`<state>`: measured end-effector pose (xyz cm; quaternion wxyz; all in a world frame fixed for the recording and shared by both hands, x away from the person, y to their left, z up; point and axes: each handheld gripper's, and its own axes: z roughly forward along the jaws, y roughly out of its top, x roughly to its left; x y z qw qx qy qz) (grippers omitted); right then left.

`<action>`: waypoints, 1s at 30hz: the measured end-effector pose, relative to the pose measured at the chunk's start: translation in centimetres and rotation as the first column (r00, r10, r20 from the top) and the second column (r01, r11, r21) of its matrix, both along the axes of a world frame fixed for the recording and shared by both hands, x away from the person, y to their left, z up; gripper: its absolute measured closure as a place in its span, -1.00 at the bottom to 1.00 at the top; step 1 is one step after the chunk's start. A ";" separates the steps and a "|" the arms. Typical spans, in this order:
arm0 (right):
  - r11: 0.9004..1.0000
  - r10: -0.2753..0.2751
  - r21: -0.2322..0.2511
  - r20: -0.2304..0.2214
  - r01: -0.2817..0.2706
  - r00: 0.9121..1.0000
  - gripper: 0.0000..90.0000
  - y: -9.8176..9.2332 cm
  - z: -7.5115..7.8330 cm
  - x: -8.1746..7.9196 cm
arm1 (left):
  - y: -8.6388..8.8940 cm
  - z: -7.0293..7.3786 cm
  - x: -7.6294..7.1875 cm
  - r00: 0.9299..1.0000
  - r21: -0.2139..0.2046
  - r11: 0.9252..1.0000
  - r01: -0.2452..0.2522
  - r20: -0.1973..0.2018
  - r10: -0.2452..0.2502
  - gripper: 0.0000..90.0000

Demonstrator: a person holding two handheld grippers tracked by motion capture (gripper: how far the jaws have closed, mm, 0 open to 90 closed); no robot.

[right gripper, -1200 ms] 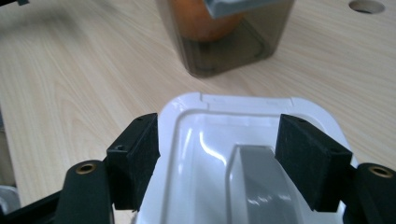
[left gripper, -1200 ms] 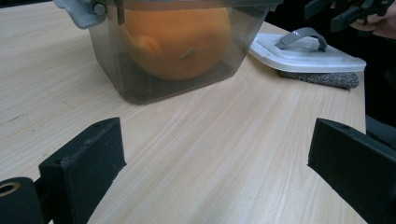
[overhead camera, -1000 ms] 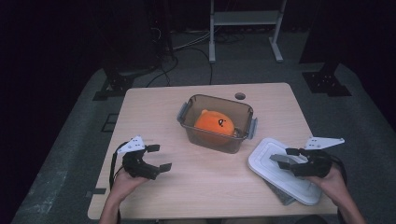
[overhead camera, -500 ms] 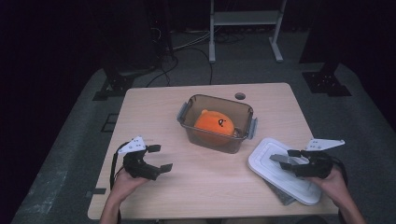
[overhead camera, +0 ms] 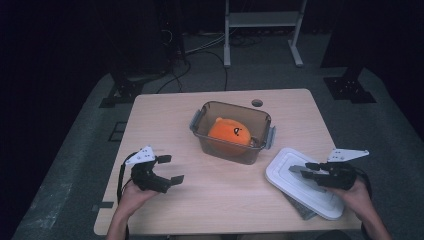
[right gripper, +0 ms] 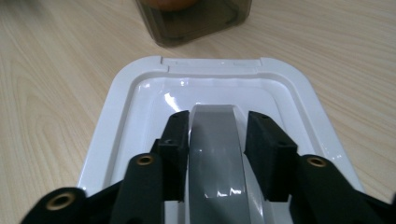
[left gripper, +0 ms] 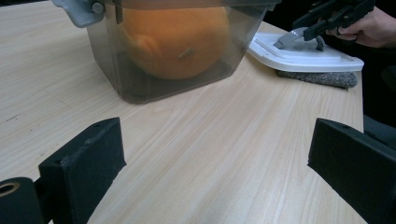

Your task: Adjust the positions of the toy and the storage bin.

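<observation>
We see the white lid [overhead camera: 306, 182] lying flat near the right front corner of the wooden table [overhead camera: 225, 200], resting partly on a grey cloth [left gripper: 322, 78] that shows under its edge. A grey handle strip [right gripper: 215, 154] runs along the middle of the lid's top. The right gripper [overhead camera: 300, 170] lies low over the lid, and in the right gripper view its two black jaws stand one on each side of that grey strip, close against its edges; they have just been closing, with the strip between them, and we read the pads as touching its sides, the gap being about the width of the strip. Beyond the lid's far edge stands the clear brown container [overhead camera: 232, 131], open on top, with grey latches at its ends and an orange plush toy [overhead camera: 230, 132] inside it; container and lid are near each other but apart. The left gripper [overhead camera: 170, 170] is held over the left front part of the table, well apart from the lid. In the left gripper view its jaws stand wide open with nothing between them but bare tabletop, pointing toward the container.
</observation>
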<state>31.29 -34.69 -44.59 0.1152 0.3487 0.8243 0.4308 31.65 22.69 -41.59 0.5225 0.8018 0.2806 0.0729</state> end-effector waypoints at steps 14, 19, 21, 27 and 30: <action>0.999 0.036 -0.011 0.022 -0.036 0.999 0.46 0.4 1.1 -0.7 | 0.0 -0.1 0.1 1.000 -0.001 1.000 -0.001 -0.001 0.001 -0.94; 0.999 0.049 -0.011 0.039 -0.049 0.998 0.46 0.5 2.4 -1.2 | -0.1 0.0 0.1 1.000 -0.001 1.000 0.002 0.002 -0.002 -0.94; 0.999 0.048 -0.009 0.044 -0.047 0.998 0.46 0.5 2.8 -1.3 | -0.1 0.0 0.1 1.000 0.000 1.000 0.002 0.002 -0.002 -0.94; 0.999 0.043 -0.020 0.062 -0.042 0.997 0.46 0.1 4.2 -1.9 | -0.1 0.0 0.1 1.000 -0.002 1.000 0.004 0.002 -0.004 -0.94; 0.999 0.042 -0.013 0.083 -0.041 0.996 0.46 -0.2 5.2 -2.2 | -0.1 0.0 0.2 1.000 -0.003 1.000 0.003 0.002 -0.003 -0.94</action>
